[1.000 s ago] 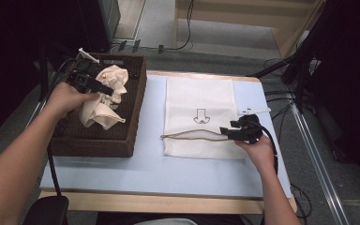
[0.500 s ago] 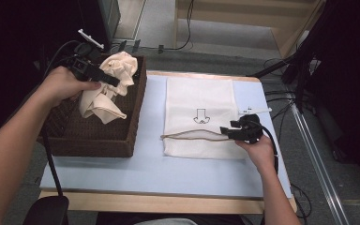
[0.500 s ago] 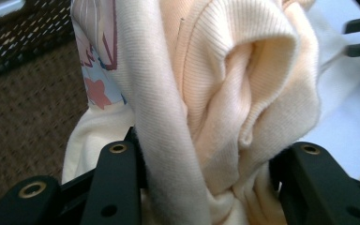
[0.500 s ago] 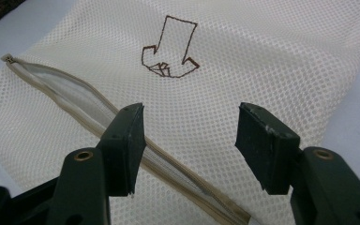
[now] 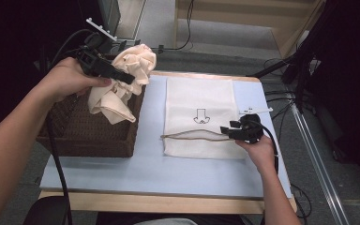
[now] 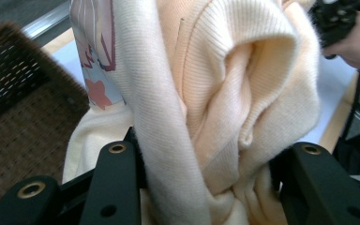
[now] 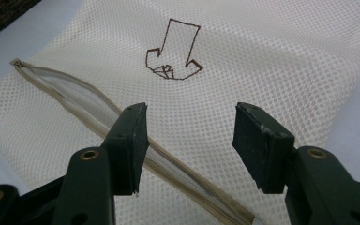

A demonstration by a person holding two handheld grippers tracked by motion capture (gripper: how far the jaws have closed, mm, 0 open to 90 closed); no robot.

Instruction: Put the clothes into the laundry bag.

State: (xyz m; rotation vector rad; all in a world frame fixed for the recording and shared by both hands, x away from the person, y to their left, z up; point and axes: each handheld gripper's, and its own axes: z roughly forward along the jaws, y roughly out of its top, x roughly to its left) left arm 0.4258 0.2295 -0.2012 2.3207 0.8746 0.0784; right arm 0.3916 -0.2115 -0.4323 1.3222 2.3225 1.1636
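A cream knit garment (image 5: 130,65) with a printed patch (image 6: 96,56) hangs in a bunch above the brown wicker basket (image 5: 89,136). My left gripper (image 5: 129,78) is shut on it, with folds squeezed between the jaws (image 6: 201,187). A white mesh laundry bag (image 5: 199,98) lies flat on the table, a brown arrow drawn on it (image 7: 172,49). Its beige zipper (image 5: 192,137) runs along the near edge. My right gripper (image 5: 225,129) stands open just over the bag (image 7: 262,56), beside the zipper (image 7: 75,101), with nothing between its jaws (image 7: 190,140).
The pale blue table top (image 5: 145,173) lies between basket and front edge. A small white tag (image 5: 255,111) lies right of the bag. Cables trail on the floor (image 5: 187,28) behind the table, and dark stands (image 5: 309,61) rise at the right.
My left gripper has lifted the cream garment up out of the basket and toward the far right corner of it. The right gripper has stayed over the bag.
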